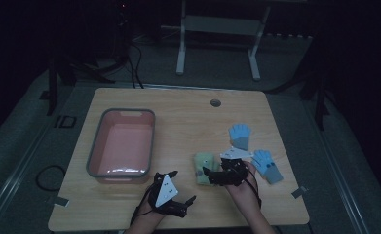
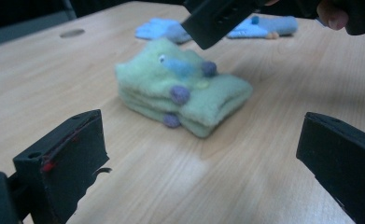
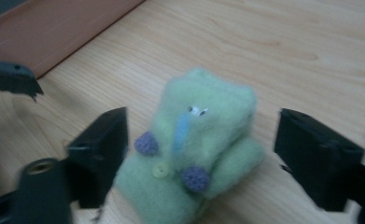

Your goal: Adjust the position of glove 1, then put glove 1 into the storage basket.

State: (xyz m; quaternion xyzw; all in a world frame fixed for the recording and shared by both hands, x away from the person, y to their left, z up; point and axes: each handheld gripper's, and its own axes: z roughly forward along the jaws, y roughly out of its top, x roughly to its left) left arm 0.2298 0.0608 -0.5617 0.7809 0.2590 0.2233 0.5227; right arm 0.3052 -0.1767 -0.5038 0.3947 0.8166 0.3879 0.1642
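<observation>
A folded pair of fuzzy green mittens [image 1: 201,168] with purple bobbles, a blue nose and small eyes lies on the wooden table [image 1: 188,122]. My right gripper [image 1: 211,175] hovers at its right side, pointing left. In the right gripper view the jaws stand open on either side of the green mittens [image 3: 203,135], and the pads do not press on them. My left gripper [image 1: 182,186] is open near the table's front edge, facing the green mittens [image 2: 185,88] from a short way off with nothing between its jaws. One jaw of the right gripper [image 2: 217,18] hangs above the pile.
A pink tub with a grey rim [image 1: 151,141] stands at the left, its wall [image 3: 54,32] close by. Two light blue gloves [image 1: 239,135] [image 1: 268,166] lie right of the green pair. A round cable hole [image 1: 215,103] is near the far edge.
</observation>
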